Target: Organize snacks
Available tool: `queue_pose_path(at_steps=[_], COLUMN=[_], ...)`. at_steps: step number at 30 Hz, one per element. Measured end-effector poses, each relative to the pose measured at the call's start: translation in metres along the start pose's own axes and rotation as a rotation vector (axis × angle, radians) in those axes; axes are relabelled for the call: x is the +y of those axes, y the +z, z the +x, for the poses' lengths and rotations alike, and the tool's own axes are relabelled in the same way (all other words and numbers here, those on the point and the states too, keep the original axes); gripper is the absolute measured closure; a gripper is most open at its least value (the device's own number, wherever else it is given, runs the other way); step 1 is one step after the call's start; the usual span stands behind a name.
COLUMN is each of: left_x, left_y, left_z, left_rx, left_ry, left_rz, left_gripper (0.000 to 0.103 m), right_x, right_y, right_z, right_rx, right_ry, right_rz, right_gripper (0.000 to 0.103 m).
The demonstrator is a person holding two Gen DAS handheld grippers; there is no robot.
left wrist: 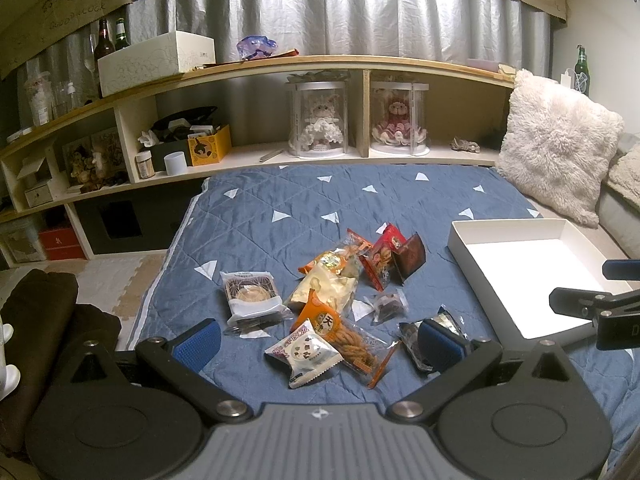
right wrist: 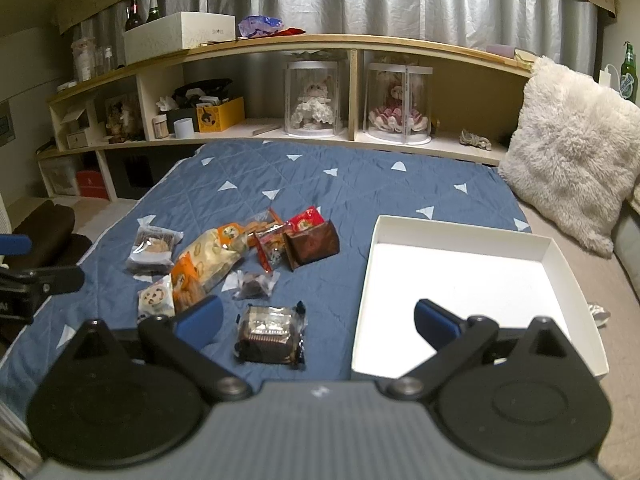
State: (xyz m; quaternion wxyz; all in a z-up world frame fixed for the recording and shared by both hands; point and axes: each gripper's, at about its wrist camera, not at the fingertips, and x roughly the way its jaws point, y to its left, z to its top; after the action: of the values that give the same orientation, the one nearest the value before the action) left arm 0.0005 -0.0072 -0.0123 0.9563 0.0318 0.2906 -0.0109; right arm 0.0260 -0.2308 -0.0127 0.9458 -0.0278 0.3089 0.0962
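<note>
Left wrist view: both hand-held grippers (left wrist: 320, 336) (right wrist: 318, 320) gape empty; one fingertip (left wrist: 440, 340) hides a dark snack (left wrist: 412, 344).

free: bare blue quilted bedspread (right wrist: 340, 184) at 12 o'clock | blocked: shallow white cardboard tray (right wrist: 560, 256) at 2 o'clock, heap of wrapped snack packets (right wrist: 224, 256) at 10 o'clock

snacks (right wrist: 240, 264) on quilt (right wrist: 340, 184), tray (right wrist: 460, 224) right
</note>
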Motion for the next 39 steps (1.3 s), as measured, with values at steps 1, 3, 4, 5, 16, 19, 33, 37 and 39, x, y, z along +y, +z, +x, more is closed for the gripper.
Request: queue_pose_path(at_steps=[1, 3, 4, 5, 16, 19, 33, 37, 39], left_x=[0.000, 0.000, 0.000, -0.001, 0.000, 0.000, -0.007, -0.003, -0.001], left_y=[-0.001, 0.000, 0.000, -0.001, 0.000, 0.001, -0.007, -0.005, -0.005], left_z=[0.000, 0.000, 0.000, 0.000, 0.000, 0.000, 0.008, 0.013, 0.015], left_rx=[0.000, 0.000, 0.000, 0.000, 0.002, 0.002, 0.023, 0.040, 0.045], left_ry=[0.000, 0.000, 0.000, 0.000, 0.000, 0.000, 0.010, 0.020, 0.024], left_rz=[0.001, -0.001, -0.001, -0.001, 0.000, 0.000, 0.000, -0.013, -0.021], left_gripper=[0.000, 0.000, 0.000, 0.000, 0.000, 0.000, 0.000, 0.000, 0.000], right_x=[0.000, 0.000, 0.000, 0.000, 0.001, 0.001, 0.002, 0.001, 0.000], right_y=[-0.001, -0.001, -0.001, -0.001, 0.000, 0.001, 0.002, 0.004, 0.005], right_z=[0.001, 0.001, 0.001, 0.001, 0.002, 0.003, 0.008, 0.014, 0.018], right_rx=[0.001, 0.004, 0.005, 0.006, 0.014, 0.016, 0.043, 0.063, 0.071], right_ry=[0.000, -0.001, -0.001, -0.001, -0.002, -0.001, 0.000, 0.001, -0.005], right_rz=[0.000, -0.001, -0.001, -0.001, -0.004, -0.005, -0.005, 0.000, 0.006], right_gripper=[0.001, 0.001, 0.001, 0.001, 0.001, 0.001, 0.001, 0.001, 0.001])
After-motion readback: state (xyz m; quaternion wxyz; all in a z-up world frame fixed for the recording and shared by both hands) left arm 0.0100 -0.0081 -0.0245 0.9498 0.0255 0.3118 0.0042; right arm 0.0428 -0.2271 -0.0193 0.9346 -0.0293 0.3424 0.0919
